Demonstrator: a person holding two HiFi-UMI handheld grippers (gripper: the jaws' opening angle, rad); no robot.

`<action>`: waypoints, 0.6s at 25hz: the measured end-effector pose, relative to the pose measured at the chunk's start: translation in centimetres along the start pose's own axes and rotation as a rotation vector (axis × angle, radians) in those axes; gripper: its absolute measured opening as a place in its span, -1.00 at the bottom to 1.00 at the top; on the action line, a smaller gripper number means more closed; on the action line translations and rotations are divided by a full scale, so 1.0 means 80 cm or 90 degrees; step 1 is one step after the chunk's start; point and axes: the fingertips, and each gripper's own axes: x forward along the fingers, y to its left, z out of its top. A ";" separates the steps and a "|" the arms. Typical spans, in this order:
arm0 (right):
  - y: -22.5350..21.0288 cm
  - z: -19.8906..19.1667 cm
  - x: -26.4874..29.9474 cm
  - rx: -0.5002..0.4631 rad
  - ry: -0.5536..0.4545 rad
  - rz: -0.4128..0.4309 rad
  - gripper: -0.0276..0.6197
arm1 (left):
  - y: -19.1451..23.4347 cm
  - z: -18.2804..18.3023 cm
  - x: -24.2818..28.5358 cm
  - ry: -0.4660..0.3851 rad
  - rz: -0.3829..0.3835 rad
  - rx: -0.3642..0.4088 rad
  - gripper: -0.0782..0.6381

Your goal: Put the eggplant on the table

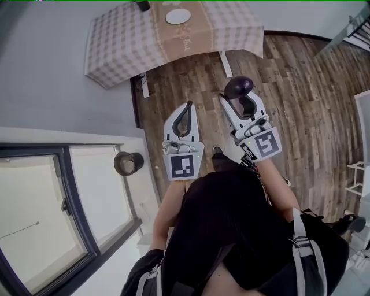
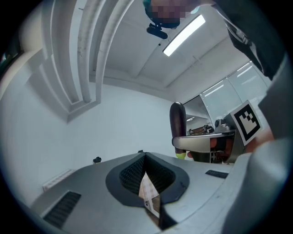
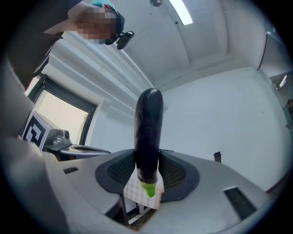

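Two tools are out ahead of you, and only one has work to do. Your right tool (image 1: 240, 99) is clenched on the eggplant (image 3: 149, 132), with the pads pressing on its lower part close to the green stem end. The dark rounded end sticks out well past the fingertips. Gripping it low near the stem looks deliberate: it leaves most of the body free, so the far end can reach the surface first when you set it down.

Your left tool (image 1: 188, 105) sits just to the left of the loaded one, at about the same reach. Its jaws are closed tip to tip with nothing between them. It seems to be along for balance only, and keeping it closed makes it less likely to snag anything.

The checked cloth of the surface (image 1: 115, 52) lies well ahead of both tools, with bare wooden floor (image 1: 300, 104) in between, so the eggplant is far from where it belongs. A white plate (image 1: 177, 16) rests on the brown runner (image 1: 182, 34) at the far side, beyond the tips of the left tool. My judgement is that this is the carrying stage and the placing has not started. The near part of the cloth, ahead and left of the right tool, looks free for it.
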 end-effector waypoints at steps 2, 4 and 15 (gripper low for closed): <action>-0.025 -0.006 0.015 0.005 0.003 0.007 -0.40 | 0.001 -0.006 0.026 0.005 0.008 0.002 -0.77; -0.045 -0.015 0.032 0.010 0.006 0.015 -0.40 | 0.005 -0.016 0.047 0.017 0.017 0.005 -0.77; -0.109 -0.071 0.160 0.028 0.037 0.040 -0.40 | 0.093 -0.072 0.151 0.050 0.057 -0.013 -0.77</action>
